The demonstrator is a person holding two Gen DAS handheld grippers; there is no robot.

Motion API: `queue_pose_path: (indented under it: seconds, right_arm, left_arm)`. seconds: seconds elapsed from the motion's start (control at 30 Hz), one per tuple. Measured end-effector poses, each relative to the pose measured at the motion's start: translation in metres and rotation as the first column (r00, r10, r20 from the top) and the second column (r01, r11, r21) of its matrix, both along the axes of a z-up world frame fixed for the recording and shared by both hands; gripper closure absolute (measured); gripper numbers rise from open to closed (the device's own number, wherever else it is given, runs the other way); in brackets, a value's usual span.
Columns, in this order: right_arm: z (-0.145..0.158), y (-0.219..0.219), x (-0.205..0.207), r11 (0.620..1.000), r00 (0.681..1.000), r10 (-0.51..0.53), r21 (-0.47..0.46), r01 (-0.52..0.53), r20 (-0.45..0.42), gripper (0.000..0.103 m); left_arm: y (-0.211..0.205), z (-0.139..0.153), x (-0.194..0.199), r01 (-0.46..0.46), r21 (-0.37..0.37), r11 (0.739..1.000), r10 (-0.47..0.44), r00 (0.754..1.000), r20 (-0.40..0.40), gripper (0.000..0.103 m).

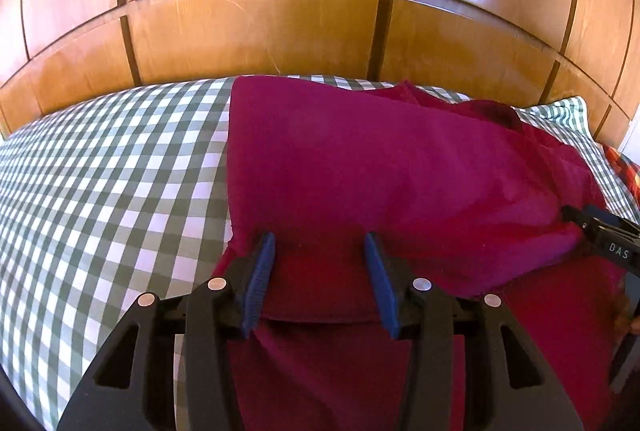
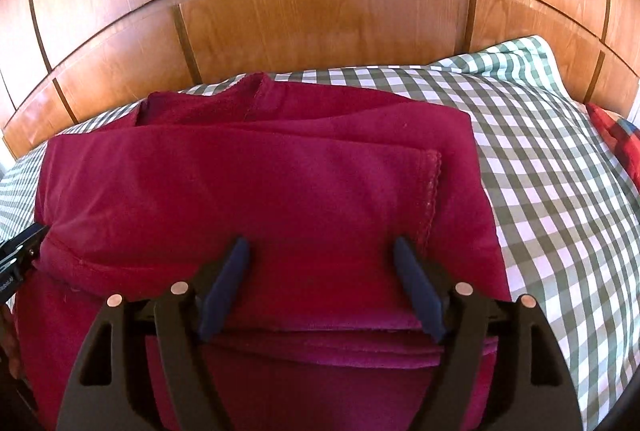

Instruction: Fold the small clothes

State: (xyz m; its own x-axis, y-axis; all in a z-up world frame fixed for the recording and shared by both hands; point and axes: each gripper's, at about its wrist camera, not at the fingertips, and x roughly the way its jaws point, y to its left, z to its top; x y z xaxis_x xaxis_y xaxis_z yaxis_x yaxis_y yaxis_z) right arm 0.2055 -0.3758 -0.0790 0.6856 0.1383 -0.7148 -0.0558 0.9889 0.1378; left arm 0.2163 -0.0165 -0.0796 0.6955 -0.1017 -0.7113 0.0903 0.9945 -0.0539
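Spread across the bed, the red garment (image 1: 360, 167) lies partly folded on the green-and-white checked sheet (image 1: 100, 191), with an upper layer doubled back over a lower one. The left wrist view shows the garment's straight left edge running down the sheet and the folded layer's near edge crossing between the blue pads (image 1: 260, 275) of the left hand-held gripper (image 1: 320, 243). Its jaws stand apart above the cloth, and whether the pads press on the fabric cannot be told from here. At that view's right border the other tool's black tip shows beside the cloth.

Only the right wrist view shows the garment's far end, where a collar-like opening (image 2: 240, 99) and a stitched hem (image 2: 432, 191) are visible, along with the stacked edges of several layers near the camera. The right hand-held gripper (image 2: 322, 251) has its jaws spread wide, released, with the folded cloth lying between them and free of the pads (image 2: 224, 283). The left tool's tip pokes in at that view's left border.

Behind the bed both views show a panelled wooden headboard (image 1: 260, 31). A red plaid cloth (image 2: 618, 139) lies at the sheet's right edge.
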Motion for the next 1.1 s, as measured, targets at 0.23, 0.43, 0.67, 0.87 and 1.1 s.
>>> queue_pose_path:
  seconds: [0.23, 0.43, 0.67, 0.87, 1.1]
  right_arm:
    - [0.003, 0.002, -0.003, 1.0, 1.0, -0.004, -0.014, 0.004, 0.001, 0.027]
    - [0.015, 0.002, -0.011, 1.0, 1.0, -0.001, -0.008, 0.0, -0.027, 0.012]
    - [0.025, -0.017, -0.062, 0.999, 0.999, -0.028, 0.024, 0.029, -0.046, 0.005]
    - [0.017, -0.059, -0.122, 0.995, 0.991, -0.096, 0.008, 0.097, -0.092, 0.004]
    - [-0.006, -0.094, -0.203, 0.994, 0.976, -0.057, 0.085, 0.076, -0.211, 0.006]
  left_arm:
    - [0.002, 0.006, -0.003, -0.002, -0.007, 1.0, 0.002, 1.0, 0.005, 0.057]
    - [0.011, 0.024, -0.028, -0.007, -0.02, 1.0, 0.007, 1.0, 0.005, 0.052]
    - [0.039, 0.028, -0.077, -0.038, -0.023, 0.999, 0.038, 0.999, -0.022, 0.036]
    - [0.066, 0.019, -0.124, -0.04, -0.039, 0.998, 0.037, 0.996, -0.08, 0.036]
    - [0.086, 0.005, -0.183, -0.018, -0.124, 0.992, -0.004, 0.985, -0.174, 0.039]
